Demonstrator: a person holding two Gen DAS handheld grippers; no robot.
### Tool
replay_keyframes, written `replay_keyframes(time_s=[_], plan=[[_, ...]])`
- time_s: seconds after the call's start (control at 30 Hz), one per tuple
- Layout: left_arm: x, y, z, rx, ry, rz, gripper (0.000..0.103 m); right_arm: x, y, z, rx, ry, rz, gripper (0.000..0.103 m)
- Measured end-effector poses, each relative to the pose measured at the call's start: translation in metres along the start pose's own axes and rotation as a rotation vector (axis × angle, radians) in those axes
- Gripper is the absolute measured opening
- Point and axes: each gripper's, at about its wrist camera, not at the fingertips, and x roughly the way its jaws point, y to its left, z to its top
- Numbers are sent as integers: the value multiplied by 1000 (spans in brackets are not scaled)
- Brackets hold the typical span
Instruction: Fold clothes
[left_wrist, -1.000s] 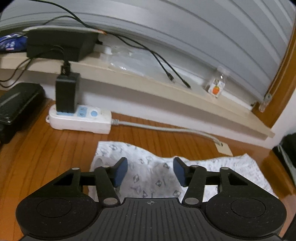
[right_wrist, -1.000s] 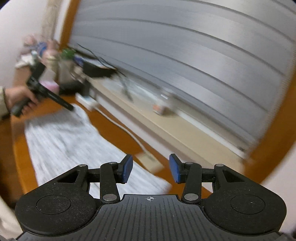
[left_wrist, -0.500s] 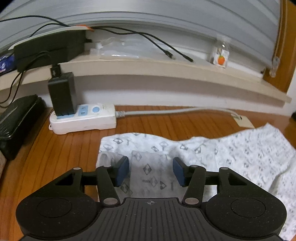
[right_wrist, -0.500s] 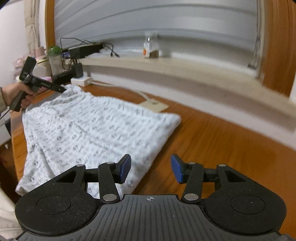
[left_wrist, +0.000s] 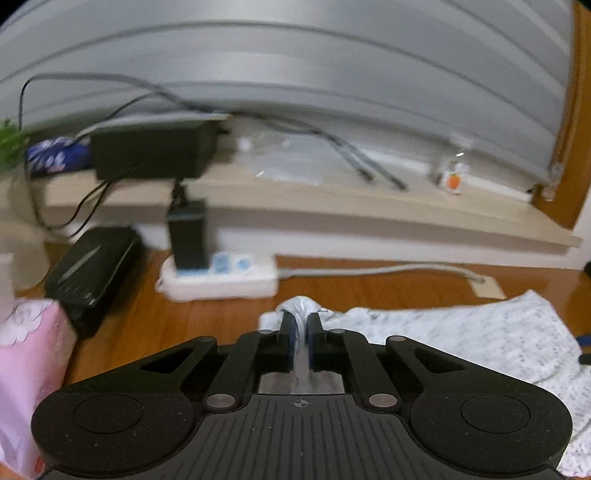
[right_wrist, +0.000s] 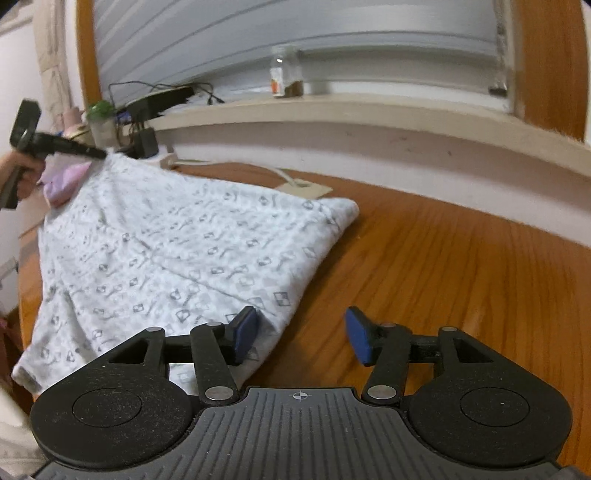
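Wooden table (right_wrist: 461, 266) carries patterned white garment (right_wrist: 177, 251), spread flat, long axis running from far-left corner toward near-right edge
Left gripper (left_wrist: 302, 325) pinching far corner, jaws closing on bunched cloth
Right gripper (right_wrist: 301, 338) spread, jaws opening, nothing between; near hem just left of it, nearer this hand

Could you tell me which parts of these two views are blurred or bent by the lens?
Left wrist view: the power strip and shelf clutter are smeared by motion blur, while the left gripper, pinching the patterned cloth, stays sharp. Right wrist view: sharper, with the cloth's print readable; the table is slightly streaked. Both views: the fisheye lens bows the window sill and blinds.
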Motion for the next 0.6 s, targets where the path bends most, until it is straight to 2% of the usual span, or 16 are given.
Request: replay_keyframes(time_s=[0.1,0.13,0.23,0.3,0.37,0.57,0.6], plan=[[8,6,-7,-15,34,41,11,0,-3,-1,22,-3,-2,54],[10,7,-10,-19,41,52,18,0,-3,0,21,-1,-2,54],[4,7,-22,-31,28,31,26,1,-1,0,7,3,-9,54],[-7,3,-33,-32,18,15,38,2,1,0,-7,6,-18,55],[-20,-3,-48,-28,11,2,43,2,3,1,-17,8,-25,55],[-40,-18,-89,33,28,16,43,3,3,1,-16,10,-30,57],[-40,-20,-93,60,31,26,37,3,3,1,-17,10,-33,58]])
